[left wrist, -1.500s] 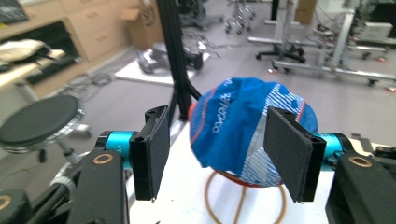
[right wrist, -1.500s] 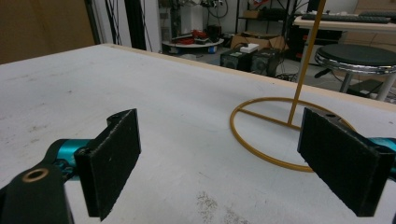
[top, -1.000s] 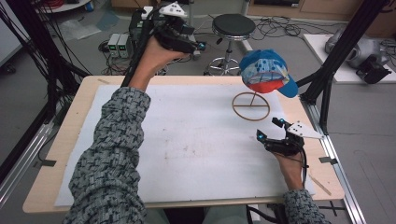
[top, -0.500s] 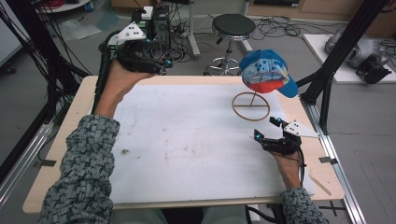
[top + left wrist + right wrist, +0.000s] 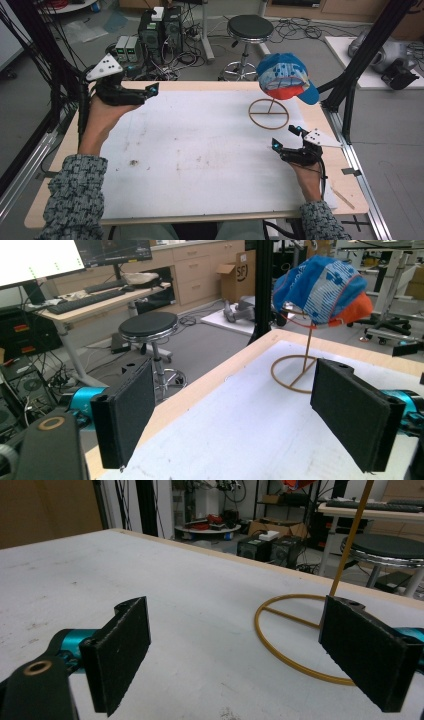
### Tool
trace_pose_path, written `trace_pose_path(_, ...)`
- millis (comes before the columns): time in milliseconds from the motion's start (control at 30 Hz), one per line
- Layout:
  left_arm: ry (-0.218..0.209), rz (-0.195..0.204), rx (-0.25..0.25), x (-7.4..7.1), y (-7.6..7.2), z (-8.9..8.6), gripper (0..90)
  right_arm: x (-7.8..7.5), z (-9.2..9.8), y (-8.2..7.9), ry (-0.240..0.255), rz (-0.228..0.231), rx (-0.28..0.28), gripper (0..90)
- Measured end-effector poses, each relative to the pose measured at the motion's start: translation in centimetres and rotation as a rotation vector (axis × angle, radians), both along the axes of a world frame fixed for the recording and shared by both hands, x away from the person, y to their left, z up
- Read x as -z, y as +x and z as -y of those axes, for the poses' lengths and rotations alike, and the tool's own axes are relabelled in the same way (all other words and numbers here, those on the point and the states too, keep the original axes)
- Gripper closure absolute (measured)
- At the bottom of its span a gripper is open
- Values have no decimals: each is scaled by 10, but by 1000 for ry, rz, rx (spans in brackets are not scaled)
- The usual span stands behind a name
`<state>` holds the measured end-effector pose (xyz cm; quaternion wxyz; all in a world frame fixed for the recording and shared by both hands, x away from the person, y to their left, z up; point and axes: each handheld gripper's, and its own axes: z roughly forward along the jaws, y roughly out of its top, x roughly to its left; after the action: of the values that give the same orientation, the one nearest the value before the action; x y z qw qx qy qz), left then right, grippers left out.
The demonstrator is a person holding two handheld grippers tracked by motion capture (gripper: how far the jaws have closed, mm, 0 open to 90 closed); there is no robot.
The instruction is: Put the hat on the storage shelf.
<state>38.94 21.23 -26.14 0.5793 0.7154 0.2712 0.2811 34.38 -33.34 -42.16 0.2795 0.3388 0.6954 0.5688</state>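
Observation:
A blue and orange cap [image 5: 285, 77] sits on a thin wire stand [image 5: 269, 114] with a ring base, at the table's far right. In the left gripper view the cap [image 5: 320, 287] and stand [image 5: 292, 375] lie ahead to the right. My left gripper [image 5: 150, 92] hovers over the far left corner of the table. Its jaws have just been opening and stand open with nothing between them [image 5: 240, 420]. My right gripper [image 5: 285, 137] rests low at the right, just in front of the ring base. It is open and empty [image 5: 250, 655], with the stand [image 5: 353, 535] close ahead.
A white sheet [image 5: 200, 145] covers most of the wooden table. Beyond the far edge stand a black stool [image 5: 250, 27] and computer boxes [image 5: 160, 30] on the floor. Black frame posts [image 5: 360, 70] rise at the table's sides. A desk with a keyboard [image 5: 90, 295] stands farther off.
My left hand has swung from beyond the table's far edge leftward and down to the far left corner. The right hand, the cap and the stand have stayed put.

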Motion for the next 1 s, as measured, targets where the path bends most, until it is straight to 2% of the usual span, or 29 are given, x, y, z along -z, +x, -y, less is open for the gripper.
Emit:
trace_pose_path(300,-57,0,-42,50,-33,-24,185,0,0,0,0,-3,2,125)
trace_pose_path(467,-93,-28,-67,78,-51,-35,185,1,-1,1,-5,-4,0,125)
trace_pose_path(600,-107,-36,-76,98,-62,-39,185,1,-2,1,-4,-3,3,124)
trace_pose_path(733,-96,-49,-98,111,-69,-40,183,0,-2,0,-9,-3,3,124)
trace_pose_path(1000,-123,-54,-104,126,-78,-46,180,1,-4,0,-19,1,4,124)
